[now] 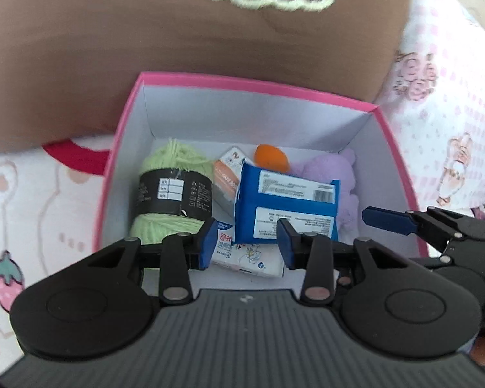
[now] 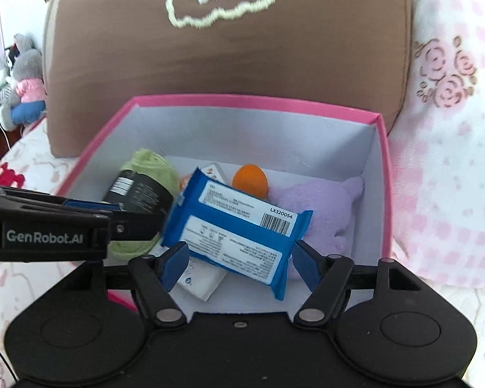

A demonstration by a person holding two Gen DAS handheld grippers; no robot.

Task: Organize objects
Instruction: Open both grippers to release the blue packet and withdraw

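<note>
Each view looks forward and steeply down along its own fingers, from close above the near rim of the pink box. The left wrist view sits to the left, with the right gripper at its right edge. The right wrist view sits to the right, with the left gripper entering from its left. Both share the box interior, the blue wipes pack and the brown cushion behind.
</note>
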